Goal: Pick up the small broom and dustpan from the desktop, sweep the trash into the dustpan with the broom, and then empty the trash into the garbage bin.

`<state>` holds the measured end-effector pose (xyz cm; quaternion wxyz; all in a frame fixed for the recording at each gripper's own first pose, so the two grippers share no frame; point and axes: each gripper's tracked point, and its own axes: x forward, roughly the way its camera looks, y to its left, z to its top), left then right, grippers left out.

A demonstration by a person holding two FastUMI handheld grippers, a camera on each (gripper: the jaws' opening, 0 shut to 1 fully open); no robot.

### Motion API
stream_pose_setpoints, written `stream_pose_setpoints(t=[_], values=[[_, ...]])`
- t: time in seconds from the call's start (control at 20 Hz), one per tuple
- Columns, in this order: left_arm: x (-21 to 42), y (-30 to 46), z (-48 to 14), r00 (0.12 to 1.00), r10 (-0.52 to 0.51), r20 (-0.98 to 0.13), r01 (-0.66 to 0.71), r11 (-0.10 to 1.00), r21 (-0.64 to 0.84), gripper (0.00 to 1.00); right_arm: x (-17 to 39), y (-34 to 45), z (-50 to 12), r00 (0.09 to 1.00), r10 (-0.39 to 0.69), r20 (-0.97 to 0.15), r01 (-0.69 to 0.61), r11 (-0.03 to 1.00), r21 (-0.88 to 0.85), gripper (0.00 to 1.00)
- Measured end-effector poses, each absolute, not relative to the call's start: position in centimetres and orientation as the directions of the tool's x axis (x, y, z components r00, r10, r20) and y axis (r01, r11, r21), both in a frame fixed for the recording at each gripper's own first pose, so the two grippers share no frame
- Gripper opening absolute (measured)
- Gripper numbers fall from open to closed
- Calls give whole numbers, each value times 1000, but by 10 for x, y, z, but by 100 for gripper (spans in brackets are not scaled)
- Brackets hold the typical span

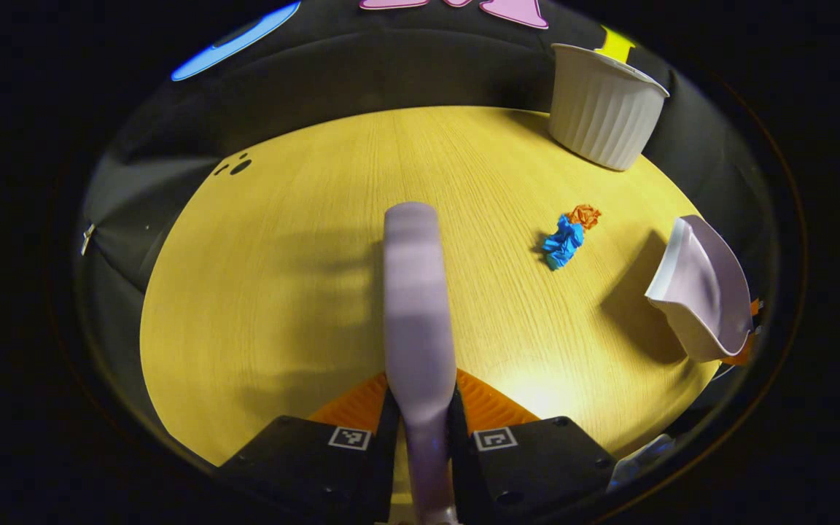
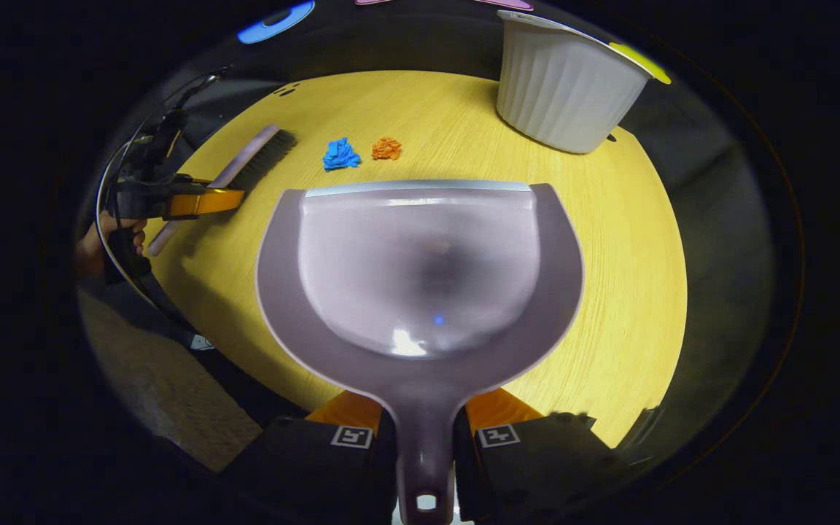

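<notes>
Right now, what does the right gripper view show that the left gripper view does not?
Right gripper view adds the broom's bristles, the hand holding the left gripper, and the dustpan's inside. Left gripper view adds the dustpan's tilted side profile. Both share the garbage bin, blue scrap, orange scrap and table.

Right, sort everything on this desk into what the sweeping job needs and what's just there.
Needed: lilac plastic broom, lilac plastic dustpan, crumpled blue paper scrap, crumpled orange paper scrap, white ribbed plastic bin.

Just there: yellow wooden round desk, three small dark marks on it.
</notes>
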<state>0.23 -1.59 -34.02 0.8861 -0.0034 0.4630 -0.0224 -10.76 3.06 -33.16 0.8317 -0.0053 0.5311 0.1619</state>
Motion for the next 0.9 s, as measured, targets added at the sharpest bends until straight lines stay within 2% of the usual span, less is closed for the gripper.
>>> stream_pose_setpoints(t=[0.05,0.15,0.25,0.35,0.45,0.9], values=[[4,-12,-339,570,-31,-821,54,999,-1,31,-107,29,-329,364,251,-897,-315,940,135,32],[13,-7,-333,588,-16,-809,88,995,44,30,-104,26,-326,336,219,-916,-392,917,76,40],[26,-10,-321,611,-44,-790,128,991,44,27,-99,25,-324,312,202,-928,-460,887,39,37],[45,-16,-306,634,-79,-769,184,982,51,31,-96,33,-325,275,205,-939,-504,863,40,37],[62,-24,-302,634,-101,-767,241,968,71,27,-95,35,-329,243,199,-949,-521,852,45,37],[99,-92,-323,498,-258,-828,496,868,28,29,-81,36,-340,216,216,-952,-534,843,71,37]])
